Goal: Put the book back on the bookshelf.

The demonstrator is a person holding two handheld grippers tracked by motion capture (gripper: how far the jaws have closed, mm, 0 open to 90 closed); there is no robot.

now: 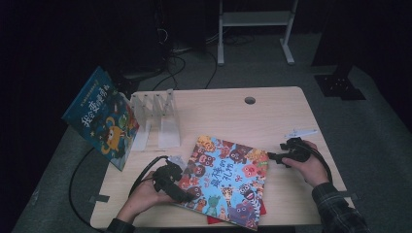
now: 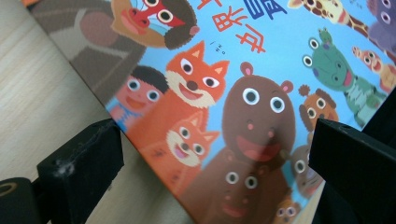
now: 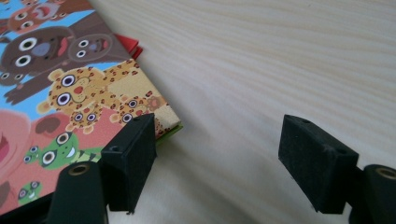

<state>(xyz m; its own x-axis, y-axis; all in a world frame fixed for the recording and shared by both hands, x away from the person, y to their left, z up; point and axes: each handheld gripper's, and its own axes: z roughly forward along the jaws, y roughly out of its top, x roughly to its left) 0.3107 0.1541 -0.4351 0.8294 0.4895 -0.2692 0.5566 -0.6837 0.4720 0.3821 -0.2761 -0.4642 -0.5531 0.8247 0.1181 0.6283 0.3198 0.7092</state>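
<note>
animal picture book: flat on table, front centre; thin, stiff, glossy, likely slippery; best gripped at an edge. left gripper fingers open astride its left edge; right gripper fingers wide open, empty, by its corner.

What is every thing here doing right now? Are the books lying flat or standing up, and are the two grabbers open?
Animal picture book: lying flat on the table, closed, cover up.
Blue picture book: closed, leaning tilted against the rack.
White book rack: standing upright, slots empty.
Red thing: tucked under the animal book, only its edge peeking out.
Left gripper: open, at the book's edge.
Right gripper: open, beside the book's corner.
</note>
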